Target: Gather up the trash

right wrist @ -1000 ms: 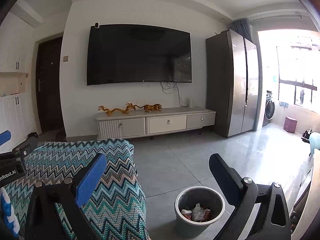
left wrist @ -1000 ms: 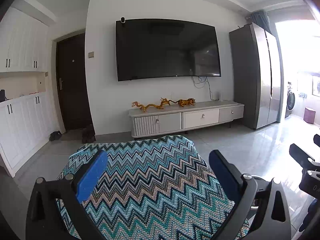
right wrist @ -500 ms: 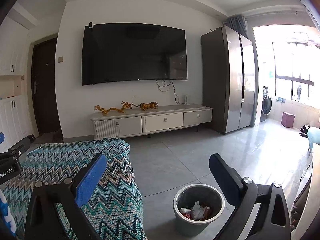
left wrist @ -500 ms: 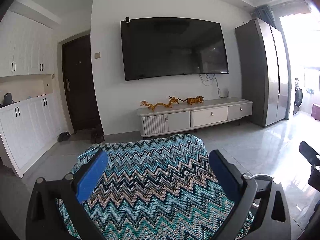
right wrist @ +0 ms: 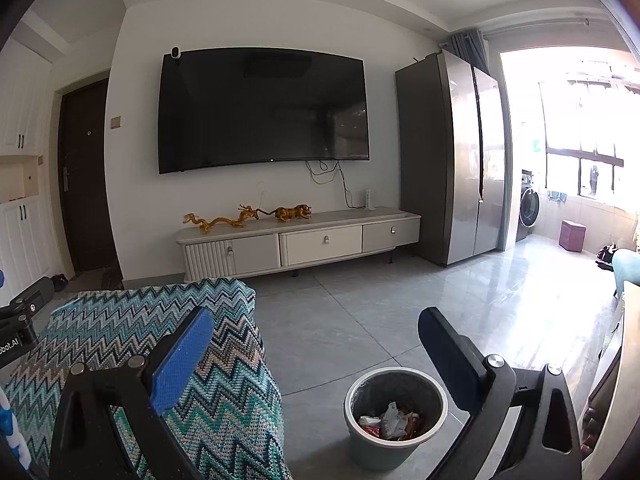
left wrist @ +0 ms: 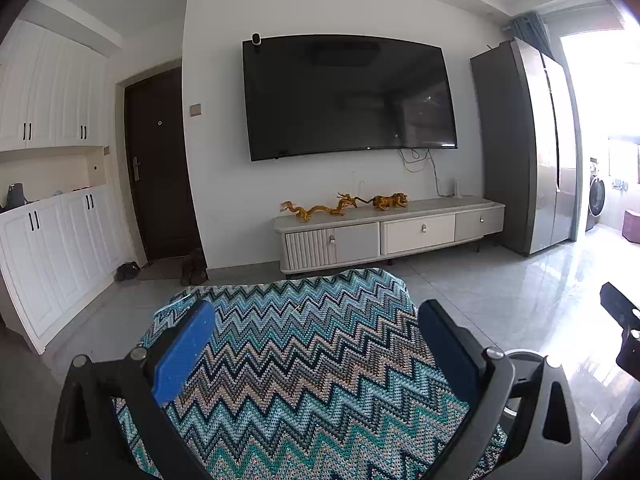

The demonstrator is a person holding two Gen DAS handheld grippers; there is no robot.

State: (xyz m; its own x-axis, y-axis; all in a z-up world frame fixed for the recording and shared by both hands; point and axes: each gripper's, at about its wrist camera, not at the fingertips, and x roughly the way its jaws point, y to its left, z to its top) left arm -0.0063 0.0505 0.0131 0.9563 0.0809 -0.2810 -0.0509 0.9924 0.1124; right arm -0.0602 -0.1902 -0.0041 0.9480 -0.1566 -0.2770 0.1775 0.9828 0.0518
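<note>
Trash (right wrist: 390, 424), a mix of crumpled white and red scraps, lies at the bottom of a round grey bin (right wrist: 362, 438) standing on the tiled floor (right wrist: 360, 312). In the right wrist view the bin sits low between the two fingers of the right hand-held gripper (right wrist: 316, 360), nearer the right finger. The jaws of this gripper stand wide apart and hold nothing.

Just to the left of the bin is a piece of furniture covered by a blue-and-teal zigzag knit cover (right wrist: 120, 332). The left hand-held gripper (left wrist: 316, 356) hangs above this cover, jaws also wide apart and empty; the cover (left wrist: 304, 360) fills the space between its fingers. A curved grey edge, probably the bin's rim, shows behind its right finger.

Farther off, a low grey TV cabinet (right wrist: 298, 242) stands against the white wall, carrying golden animal figurines (right wrist: 248, 216). A large dark television (right wrist: 262, 108) hangs above it. A tall steel refrigerator (right wrist: 452, 152) stands to the right, and a dark door (left wrist: 158, 164) lies to the left.
</note>
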